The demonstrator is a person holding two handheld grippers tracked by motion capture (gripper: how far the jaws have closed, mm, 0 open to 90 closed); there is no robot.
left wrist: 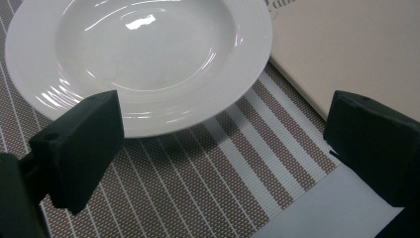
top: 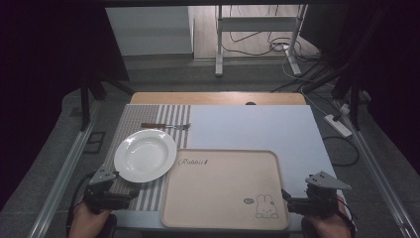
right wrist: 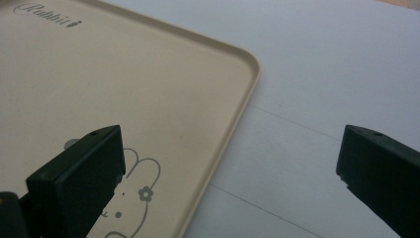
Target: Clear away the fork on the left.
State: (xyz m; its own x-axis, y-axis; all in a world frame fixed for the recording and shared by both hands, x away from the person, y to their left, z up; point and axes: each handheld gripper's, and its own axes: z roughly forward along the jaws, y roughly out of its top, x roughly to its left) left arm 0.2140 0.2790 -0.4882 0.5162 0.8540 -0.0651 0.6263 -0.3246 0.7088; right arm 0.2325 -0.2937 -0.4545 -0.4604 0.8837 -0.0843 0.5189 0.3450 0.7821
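A white deep plate [top: 145,154] [left wrist: 138,59] rests on a striped placemat [top: 131,124] [left wrist: 198,183] at the left. Beside it lies a beige tray [top: 223,191] [right wrist: 124,89] with a rabbit print [top: 266,206]. A fork [top: 166,126] lies on the mat behind the plate. My left gripper [top: 130,194] [left wrist: 223,148] is open just in front of the plate's near rim, nothing between its jaws. My right gripper [top: 287,198] [right wrist: 230,178] is open at the tray's near right corner, its jaws straddling the tray's right rim.
A pale sheet [top: 257,129] covers the table to the right of the mat. The wooden table edge [top: 218,98] runs along the back. A power strip [top: 338,125] and cables lie on the floor at the right.
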